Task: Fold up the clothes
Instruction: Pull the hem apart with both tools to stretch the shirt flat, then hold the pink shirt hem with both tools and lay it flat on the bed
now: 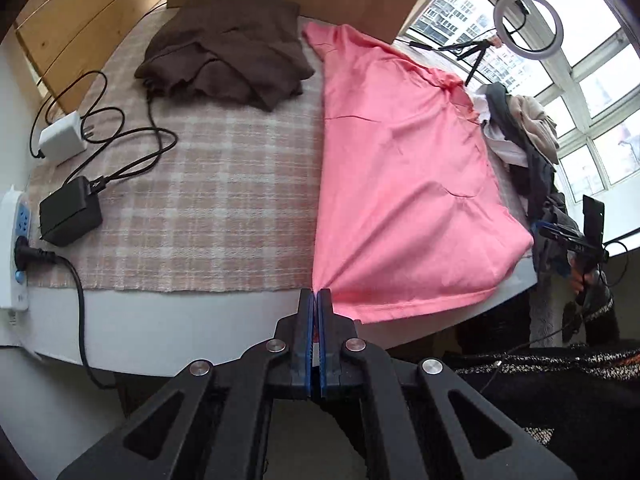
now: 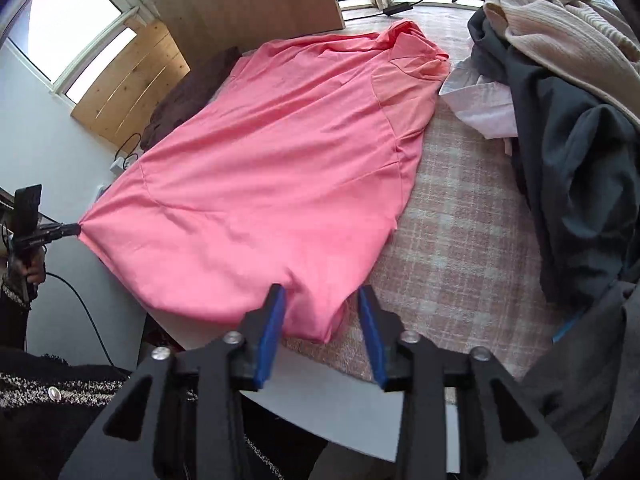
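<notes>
A pink shirt (image 1: 400, 160) (image 2: 280, 160) lies spread on a checked cloth (image 1: 200, 184) (image 2: 460, 240) over a table. My left gripper (image 1: 316, 296) is shut on one hem corner at the table's near edge, and the fabric fans out tight from its pads. In the right wrist view the left gripper (image 2: 68, 230) pinches that corner at the far left. My right gripper (image 2: 322, 300) is open, its blue pads either side of the other hem corner, which sags between them without being pressed. The right gripper (image 1: 560, 236) shows small at the right edge of the left wrist view.
A folded brown garment (image 1: 224, 48) (image 2: 188, 92) lies at the back. A pile of dark and beige clothes (image 1: 528, 140) (image 2: 560, 120) fills the right side. Two chargers (image 1: 64, 140) (image 1: 70, 212), cables and a power strip (image 1: 16, 248) sit left. A ring light (image 1: 528, 24) stands by the window.
</notes>
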{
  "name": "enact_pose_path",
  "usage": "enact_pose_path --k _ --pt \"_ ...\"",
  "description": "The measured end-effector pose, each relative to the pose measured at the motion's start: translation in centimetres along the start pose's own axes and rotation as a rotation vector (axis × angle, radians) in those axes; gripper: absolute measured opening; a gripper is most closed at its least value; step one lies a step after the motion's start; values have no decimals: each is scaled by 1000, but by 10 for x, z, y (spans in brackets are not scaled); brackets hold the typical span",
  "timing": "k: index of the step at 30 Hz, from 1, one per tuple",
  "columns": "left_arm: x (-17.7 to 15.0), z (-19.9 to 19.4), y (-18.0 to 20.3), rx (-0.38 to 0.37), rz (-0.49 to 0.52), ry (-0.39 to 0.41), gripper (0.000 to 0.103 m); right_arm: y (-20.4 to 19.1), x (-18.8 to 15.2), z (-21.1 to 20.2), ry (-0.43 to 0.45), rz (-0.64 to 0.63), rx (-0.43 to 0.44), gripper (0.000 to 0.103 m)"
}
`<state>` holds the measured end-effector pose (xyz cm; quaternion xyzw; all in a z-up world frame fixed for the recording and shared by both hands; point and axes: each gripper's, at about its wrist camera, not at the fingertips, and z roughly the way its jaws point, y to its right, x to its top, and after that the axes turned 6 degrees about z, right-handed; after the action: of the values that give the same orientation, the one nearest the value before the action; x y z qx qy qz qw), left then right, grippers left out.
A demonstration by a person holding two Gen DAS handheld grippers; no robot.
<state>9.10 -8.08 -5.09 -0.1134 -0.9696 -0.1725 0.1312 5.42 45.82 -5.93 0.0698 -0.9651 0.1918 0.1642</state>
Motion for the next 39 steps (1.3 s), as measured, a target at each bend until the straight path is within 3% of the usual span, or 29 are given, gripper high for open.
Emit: enact_pose_path --k 5,7,13,17,20,23,28,30,32,34,39 --pt "-3 13 -18 36 -15 -40 1 16 -31 23 -37 62 -23 50" --pt "-1 15 -9 41 14 -55 1 12 -40 33 -53 54 5 50" --pt "7 9 -3 48 47 -72 1 -24 -59 46 -62 -101 46 50" --pt "10 2 -1 51 56 -59 1 -44 -65 50 1 -220 45 50" --pt "11 -6 6 48 69 -42 1 -49 -62 63 -55 -212 65 2" --pt "27 -7 21 28 115 -16 1 -33 -55 25 34 -113 174 2" --pt "66 11 47 -7 205 -5 1 26 -5 -42 262 121 211 2" --pt "82 41 51 -18 223 -59 1 46 17 -34 258 176 76 2" --pt "89 67 55 16 254 -108 2 52 32 -10 138 150 -93 3" --pt "94 83 55 25 260 -114 2 65 36 2 81 191 -115 5" --pt "104 91 38 -30 169 -89 2 87 30 9 87 287 -66 11"
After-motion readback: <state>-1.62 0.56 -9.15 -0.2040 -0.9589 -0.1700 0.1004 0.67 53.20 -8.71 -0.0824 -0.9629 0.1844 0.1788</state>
